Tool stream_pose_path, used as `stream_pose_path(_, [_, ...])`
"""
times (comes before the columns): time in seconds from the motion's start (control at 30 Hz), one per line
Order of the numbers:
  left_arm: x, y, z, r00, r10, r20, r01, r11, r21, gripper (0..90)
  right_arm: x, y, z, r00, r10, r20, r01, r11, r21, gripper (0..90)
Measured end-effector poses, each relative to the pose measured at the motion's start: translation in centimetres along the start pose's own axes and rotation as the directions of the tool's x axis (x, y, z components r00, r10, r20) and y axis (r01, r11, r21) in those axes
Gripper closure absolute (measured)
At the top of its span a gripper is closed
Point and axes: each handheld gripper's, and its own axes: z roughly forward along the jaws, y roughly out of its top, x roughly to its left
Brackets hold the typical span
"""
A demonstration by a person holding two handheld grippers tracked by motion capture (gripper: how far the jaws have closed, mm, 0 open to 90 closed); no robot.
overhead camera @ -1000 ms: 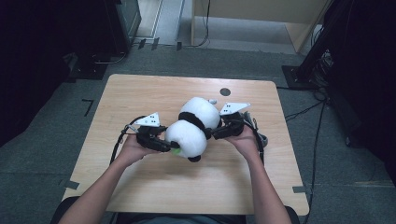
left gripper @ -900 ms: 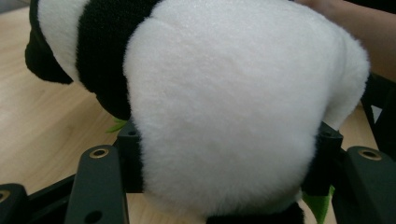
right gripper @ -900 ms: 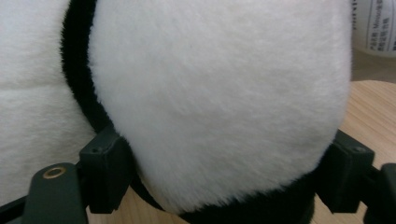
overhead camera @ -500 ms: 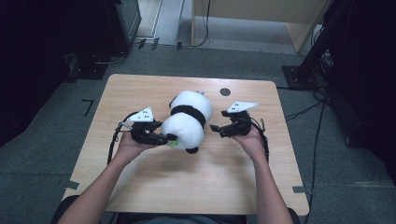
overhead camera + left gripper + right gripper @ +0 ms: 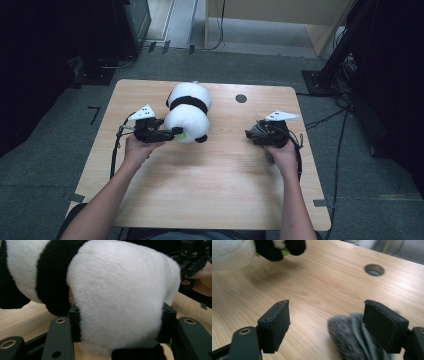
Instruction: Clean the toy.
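Since the earlier frames, the panda [image 5: 188, 112] had travelled from table centre toward 11 o'clock, turning until its long axis ran from 12 to 6, and the right gripper [image 5: 248, 134] had parted from it and withdrawn toward 3 o'clock. At this moment the left gripper [image 5: 176, 132] held the panda: in the left gripper view its jaws stood on either side of the white rounded end [image 5: 120, 302], pads sunk into the plush, after a closing movement over the last second. The right gripper's jaws stood apart; in the right gripper view the left pad [image 5: 277, 322] hung over bare table [image 5: 317, 282], while a grey fuzzy thing [image 5: 352, 337] lay between the pads against the right one, and contact on both sides could not be confirmed. The panda rested on the table at about 11 o'clock, its far end near the rear edge and well apart from the round hole [image 5: 241, 98] at 1 o'clock. For the step in hand, judged to be repositioning the toy one-handed, the grip would best stay low and centred on the plush, with slow travel so the soft body does not pivot. No containers stood on the table.
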Motion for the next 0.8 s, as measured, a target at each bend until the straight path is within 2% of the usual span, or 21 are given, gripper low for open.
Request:
stream_pose_path(0.1, [0.2,0.1,0.3,0.9999,-0.017,0.003,0.017,0.9999,-0.002,41.8,-0.8,-0.7,-1.0,0.9991,0.036,0.022,-0.035,0.999,-0.012,21.9])
stream_pose_path(0.17, [0.3,0.1,0.5,0.9997,-0.024,-0.001,0.024,0.9997,0.001,41.6,-1.3,-1.3,-1.2,0.9976,0.064,0.024,-0.065,0.998,0.008,21.9])
stream_pose_path(0.27, [0.5,0.0,0.8,0.9995,-0.032,-0.003,0.032,0.9995,0.002,41.5,-1.5,-2.4,-1.1,0.994,0.076,0.079,-0.08,0.996,0.048,22.7])
stream_pose_path(0.33, [0.5,-0.1,1.0,0.9992,-0.04,-0.002,0.04,0.9992,0.005,41.5,-1.7,-2.8,-1.3,0.9896,0.097,0.107,-0.102,0.994,0.045,24.6])
stream_pose_path(0.43, [0.6,-0.2,1.5,0.9988,-0.049,0.008,0.049,0.9988,0.01,41.2,-2.0,-3.3,-1.6,0.9834,0.102,0.15,-0.112,0.992,0.055,27.7])
stream_pose_path(0.53, [0.6,-0.4,1.9,0.9981,-0.06,0.013,0.06,0.9978,0.029,40.9,-2.6,-4.4,-1.4,0.9811,0.127,0.146,-0.14,0.986,0.085,39.1])
stream_pose_path(0.6, [0.5,-0.3,2.2,0.9988,-0.049,0.006,0.049,0.9974,0.052,40.9,-2.9,-5.0,-1.0,0.98,0.142,0.139,-0.158,0.981,0.112,40.7])
stream_pose_path(0.7, [0.3,-0.2,2.4,0.9993,-0.038,0.006,0.037,0.9977,0.057,40.9,-3.1,-5.5,-0.2,0.978,0.126,0.166,-0.156,0.972,0.177,46.4])
stream_pose_path(0.73, [0.2,-0.2,2.4,0.9993,-0.036,0.009,0.036,0.9979,0.054,40.9,-3.1,-5.6,-0.1,0.9767,0.118,0.179,-0.153,0.969,0.192,55.1])
stream_pose_path(0.8, [0.0,-0.1,2.4,0.9994,-0.032,0.009,0.032,0.9984,0.048,40.9,-2.9,-5.4,-0.1,0.9727,0.095,0.212,-0.138,0.971,0.195,67.1])
